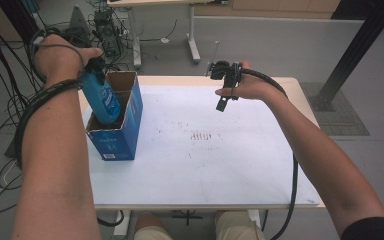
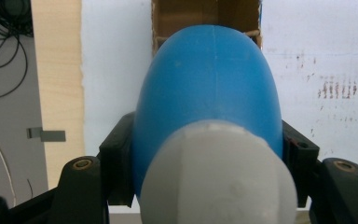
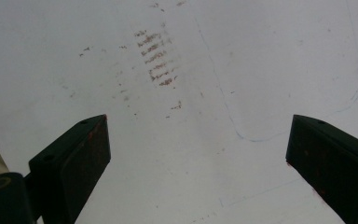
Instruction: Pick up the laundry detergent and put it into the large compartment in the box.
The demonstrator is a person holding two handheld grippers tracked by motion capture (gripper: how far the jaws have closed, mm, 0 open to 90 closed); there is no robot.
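Holding the blue bottle [image 1: 101, 97] steeply tilted, base down in the box [image 1: 126, 135].

blue bottle [image 1: 101, 98] partway inside open blue box [image 1: 125, 131]

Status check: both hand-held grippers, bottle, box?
Left hand-held gripper shut on blue bottle, bottle base down inside open blue box. Right hand-held gripper open, empty, above white table. Nothing in the way.
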